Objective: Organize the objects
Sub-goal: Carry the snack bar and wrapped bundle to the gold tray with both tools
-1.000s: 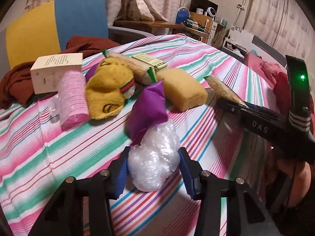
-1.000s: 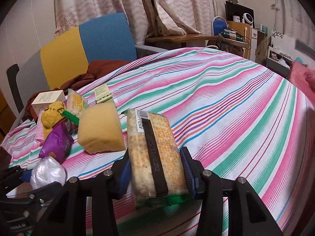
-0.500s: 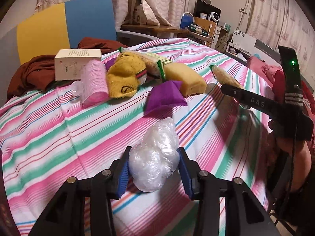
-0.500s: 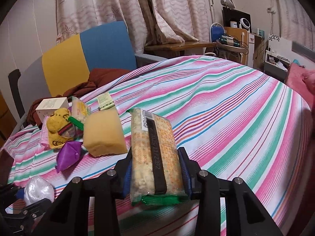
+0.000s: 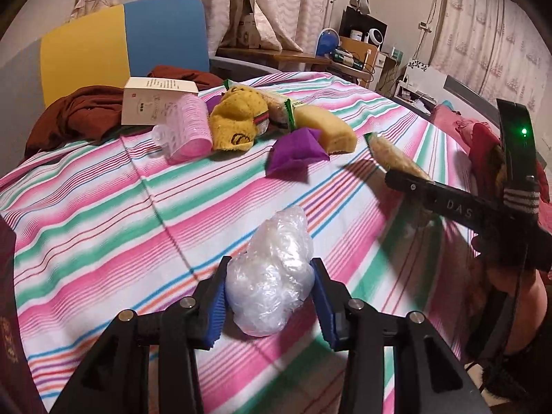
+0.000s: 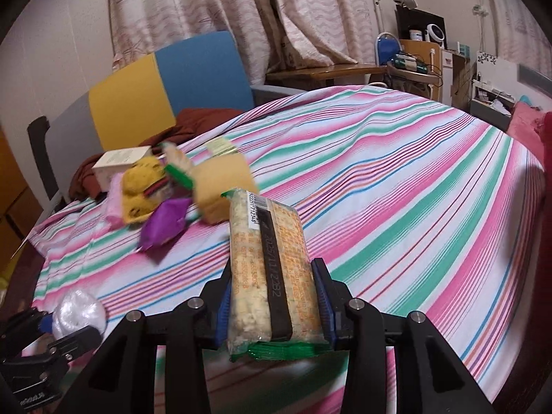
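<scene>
My left gripper [image 5: 269, 296] is shut on a crumpled clear plastic bag [image 5: 272, 276], held over the near part of the striped bed cover. My right gripper [image 6: 272, 303] is shut on a long cracker packet [image 6: 272, 269] with a green end and a black band. The packet also shows in the left wrist view [image 5: 396, 157], at the right. The plastic bag shows at the lower left of the right wrist view [image 6: 79, 314]. A purple pouch [image 5: 296, 150], a yellow sponge [image 5: 327, 127], a yellow plush toy [image 5: 238, 124], a pink roll [image 5: 191, 127] and a white box [image 5: 151, 105] lie clustered at the far side.
A brown cloth [image 5: 82, 114] lies behind the white box, in front of a blue and yellow chair [image 5: 131, 45]. A second cracker packet [image 5: 276, 107] lies behind the plush toy. A desk with clutter [image 6: 414, 62] stands beyond the bed. Red bedding [image 5: 483, 138] lies at the right.
Both grippers have drawn back from the cluster toward the near edge, each still holding its object. The purple pouch and sponge now lie farther away.
</scene>
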The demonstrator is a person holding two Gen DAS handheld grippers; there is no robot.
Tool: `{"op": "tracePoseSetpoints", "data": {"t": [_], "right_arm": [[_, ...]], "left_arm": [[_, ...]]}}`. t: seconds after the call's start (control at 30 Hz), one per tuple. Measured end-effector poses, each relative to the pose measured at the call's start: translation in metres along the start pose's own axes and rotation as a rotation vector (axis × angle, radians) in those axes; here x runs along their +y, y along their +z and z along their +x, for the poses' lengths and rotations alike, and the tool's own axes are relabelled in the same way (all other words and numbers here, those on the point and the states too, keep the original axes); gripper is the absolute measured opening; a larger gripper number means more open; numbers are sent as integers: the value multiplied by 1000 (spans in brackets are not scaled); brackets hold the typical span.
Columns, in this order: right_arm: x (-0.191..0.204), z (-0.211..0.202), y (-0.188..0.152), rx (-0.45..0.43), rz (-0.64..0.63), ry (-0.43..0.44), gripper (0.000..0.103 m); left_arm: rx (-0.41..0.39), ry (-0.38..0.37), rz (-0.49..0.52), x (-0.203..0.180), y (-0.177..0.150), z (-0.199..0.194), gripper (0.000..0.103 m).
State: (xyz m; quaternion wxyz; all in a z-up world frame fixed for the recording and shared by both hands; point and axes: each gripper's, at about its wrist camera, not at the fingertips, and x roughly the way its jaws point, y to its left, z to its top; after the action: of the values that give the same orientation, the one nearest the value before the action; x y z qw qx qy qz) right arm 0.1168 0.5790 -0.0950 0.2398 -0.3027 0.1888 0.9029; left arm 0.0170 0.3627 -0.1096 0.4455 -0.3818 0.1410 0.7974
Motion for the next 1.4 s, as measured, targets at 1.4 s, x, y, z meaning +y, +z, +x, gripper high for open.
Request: {"op": "tracePoseSetpoints", "data": {"t": [1.4], "right_arm": [[203, -68, -49, 79, -294, 359, 41]], "left_arm": [[-192, 103, -277, 101, -82, -186, 44]]}}
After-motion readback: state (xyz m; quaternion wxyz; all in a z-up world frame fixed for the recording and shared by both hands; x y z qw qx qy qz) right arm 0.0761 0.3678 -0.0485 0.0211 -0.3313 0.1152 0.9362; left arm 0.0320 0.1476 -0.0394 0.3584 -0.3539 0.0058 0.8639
